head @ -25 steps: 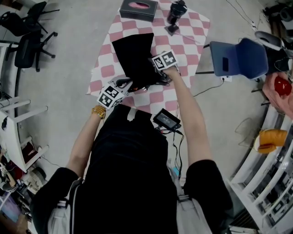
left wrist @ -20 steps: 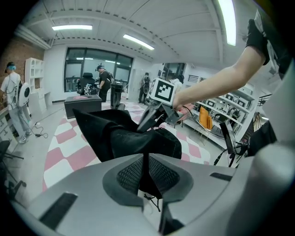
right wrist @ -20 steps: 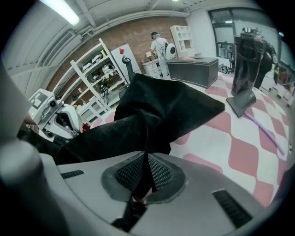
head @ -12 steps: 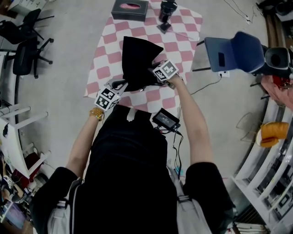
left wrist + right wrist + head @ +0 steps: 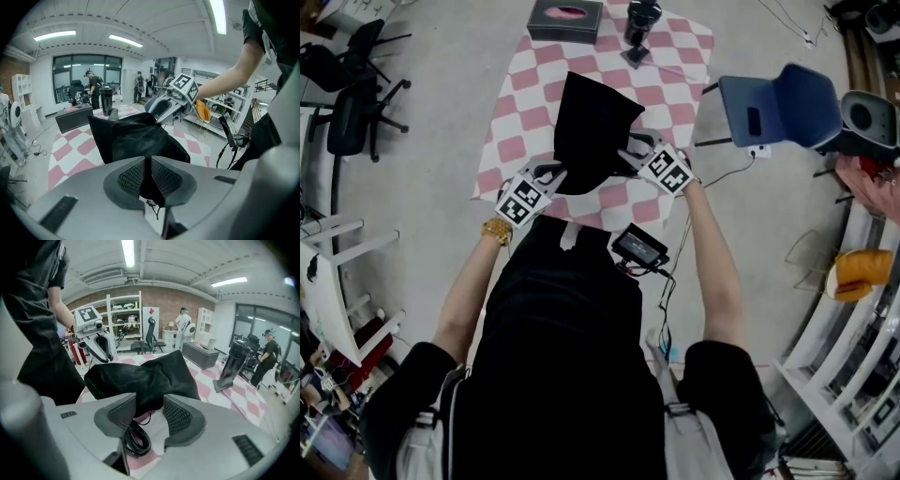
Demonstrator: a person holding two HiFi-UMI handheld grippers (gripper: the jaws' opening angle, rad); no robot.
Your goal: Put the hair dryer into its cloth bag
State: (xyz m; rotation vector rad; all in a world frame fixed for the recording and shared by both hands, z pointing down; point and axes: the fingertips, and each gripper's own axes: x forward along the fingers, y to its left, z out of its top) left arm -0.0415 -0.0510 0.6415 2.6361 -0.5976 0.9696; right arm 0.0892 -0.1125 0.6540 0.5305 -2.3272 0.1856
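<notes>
The black cloth bag (image 5: 591,131) lies bulging on the pink-and-white checked table (image 5: 670,89). The hair dryer itself is hidden; only a coiled black cord (image 5: 136,439) shows by the bag's mouth. My left gripper (image 5: 558,174) is at the bag's near left edge, and in the left gripper view it (image 5: 147,161) is shut on a fold of the bag's cloth. My right gripper (image 5: 630,156) is at the bag's near right edge. Its jaws have just been opening: in the right gripper view they (image 5: 150,404) stand apart, the bag (image 5: 145,376) just beyond them, pads touching nothing.
A black tissue box (image 5: 565,19) and a black device on a stand (image 5: 639,26) sit at the table's far end. A blue chair (image 5: 783,108) stands right of the table, office chairs (image 5: 356,103) left. A small screen unit (image 5: 639,246) hangs at the person's waist.
The right gripper has let go of the bag, opened, rolled and drawn back to the right. The left gripper keeps its hold and has hardly moved.
</notes>
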